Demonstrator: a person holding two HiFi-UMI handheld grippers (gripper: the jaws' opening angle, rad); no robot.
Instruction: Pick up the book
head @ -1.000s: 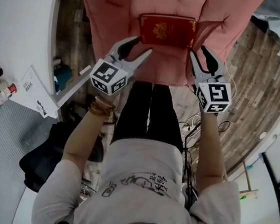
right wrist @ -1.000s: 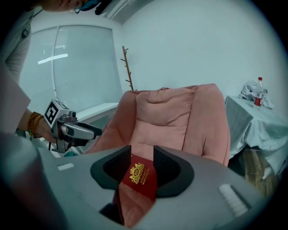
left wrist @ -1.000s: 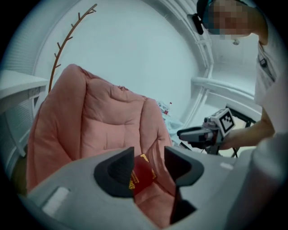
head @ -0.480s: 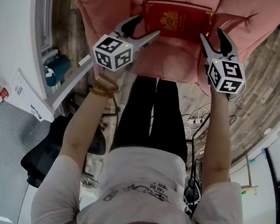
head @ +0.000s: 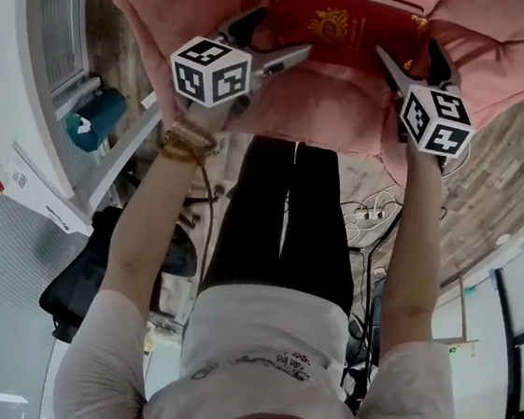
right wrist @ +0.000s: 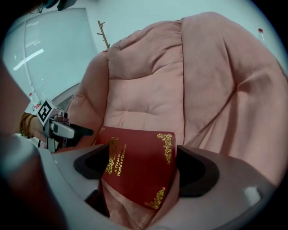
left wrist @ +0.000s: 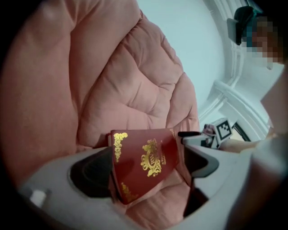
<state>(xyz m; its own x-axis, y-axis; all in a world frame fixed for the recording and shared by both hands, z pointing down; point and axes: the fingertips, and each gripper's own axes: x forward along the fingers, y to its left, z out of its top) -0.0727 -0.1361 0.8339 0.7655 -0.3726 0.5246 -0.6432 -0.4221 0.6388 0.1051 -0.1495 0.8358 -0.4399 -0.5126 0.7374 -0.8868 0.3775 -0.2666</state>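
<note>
- Two grippers flank the book in the head view. It lies cover up on the seat of the pink chair, straight ahead of the person.
- Same view: the left gripper is at the book's left end and the right gripper at its right end, both spread. The book looks wider than deep, so its long axis seems to run side to side, from one gripper to the other. I cannot tell which way the spine faces.
- Left gripper view: the jaws stand wide apart with the near end of the book between them, nothing pinched. The cover's gold crest shows, and the chair rises behind.
- Right gripper view: these jaws are also apart, straddling the other end of the book, which rests tilted on the soft chair. Again nothing is clamped.
- Judged step: lining up for the grasp, with no lift begun. The next move calls for each gripper to close on its own end, then for both to rise together and level so the book does not twist or slip out.
</note>
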